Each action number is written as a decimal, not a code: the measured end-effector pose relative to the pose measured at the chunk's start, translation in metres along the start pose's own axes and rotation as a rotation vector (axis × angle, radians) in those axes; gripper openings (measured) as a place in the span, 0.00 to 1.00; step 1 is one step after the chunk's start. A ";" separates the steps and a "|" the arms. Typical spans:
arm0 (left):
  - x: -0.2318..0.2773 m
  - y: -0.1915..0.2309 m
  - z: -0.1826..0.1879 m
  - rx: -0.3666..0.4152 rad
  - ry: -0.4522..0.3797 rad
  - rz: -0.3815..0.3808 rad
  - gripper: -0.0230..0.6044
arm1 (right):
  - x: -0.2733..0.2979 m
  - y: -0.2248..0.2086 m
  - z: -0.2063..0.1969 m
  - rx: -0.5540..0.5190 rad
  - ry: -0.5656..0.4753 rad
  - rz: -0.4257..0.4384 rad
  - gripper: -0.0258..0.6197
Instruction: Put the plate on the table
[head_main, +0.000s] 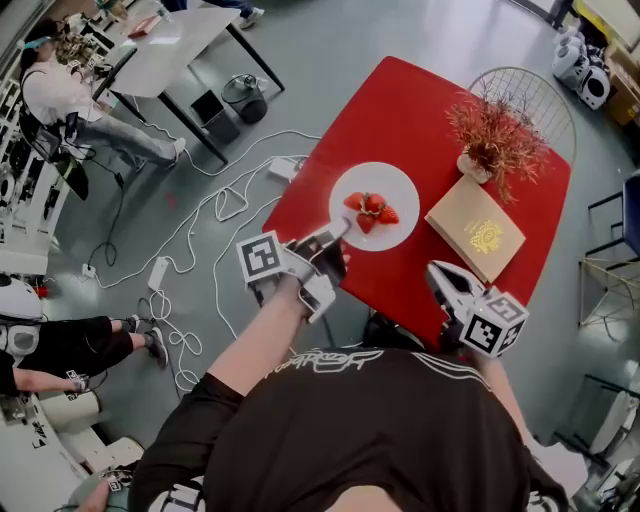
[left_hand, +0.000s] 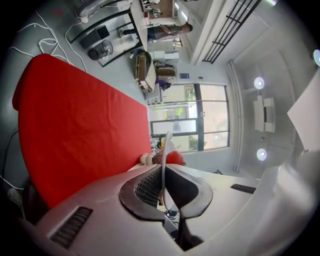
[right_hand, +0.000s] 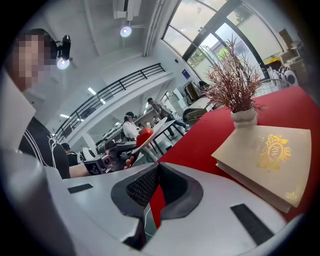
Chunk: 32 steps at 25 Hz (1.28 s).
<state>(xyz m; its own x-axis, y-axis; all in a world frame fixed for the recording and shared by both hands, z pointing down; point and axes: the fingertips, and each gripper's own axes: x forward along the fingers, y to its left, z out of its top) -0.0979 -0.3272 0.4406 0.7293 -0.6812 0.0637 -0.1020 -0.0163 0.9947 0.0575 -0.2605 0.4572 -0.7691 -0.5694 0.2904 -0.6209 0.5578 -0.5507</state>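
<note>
Head view: the left gripper (head_main: 335, 235) reaches over the near edge of the red table (head_main: 400, 100), its jaws pinched on the near rim of the white plate (head_main: 398, 188). A few strawberries (head_main: 370, 210) lie in the middle of the plate. The plate sits over the middle of the table, left of the cream book (head_main: 475, 228) with the gold crest. Behind the book stands a small white vase of reddish dried twigs (head_main: 495, 135).

In the left gripper view the plate's rim (left_hand: 164, 150) runs edge-on between the two pads, which press on it from both sides. The red tabletop fills the left of that view.

The right gripper (head_main: 437, 270) is at the table's near edge, just short of the book. In the right gripper view its jaws (right_hand: 157, 167) are together with nothing between them, and the book lies close ahead.

That view also shows the plate tilted in the other gripper. It looks to be clear of the tabletop, though from this angle I cannot be sure.

White cables (head_main: 200, 230) trail over the grey floor to the left of the table.
</note>
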 end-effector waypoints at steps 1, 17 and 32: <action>0.004 0.003 0.003 0.005 -0.001 0.002 0.06 | 0.001 -0.003 -0.001 0.004 0.004 -0.001 0.05; 0.053 0.104 0.024 -0.007 -0.023 0.183 0.06 | 0.006 -0.031 -0.013 0.057 0.027 -0.021 0.05; 0.068 0.153 0.019 -0.016 -0.008 0.312 0.06 | 0.013 -0.044 -0.025 0.085 0.049 -0.013 0.05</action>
<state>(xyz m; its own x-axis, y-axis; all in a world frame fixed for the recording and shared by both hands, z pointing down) -0.0773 -0.3899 0.5956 0.6591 -0.6574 0.3654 -0.3093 0.2059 0.9284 0.0706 -0.2772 0.5050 -0.7687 -0.5452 0.3346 -0.6175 0.4960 -0.6105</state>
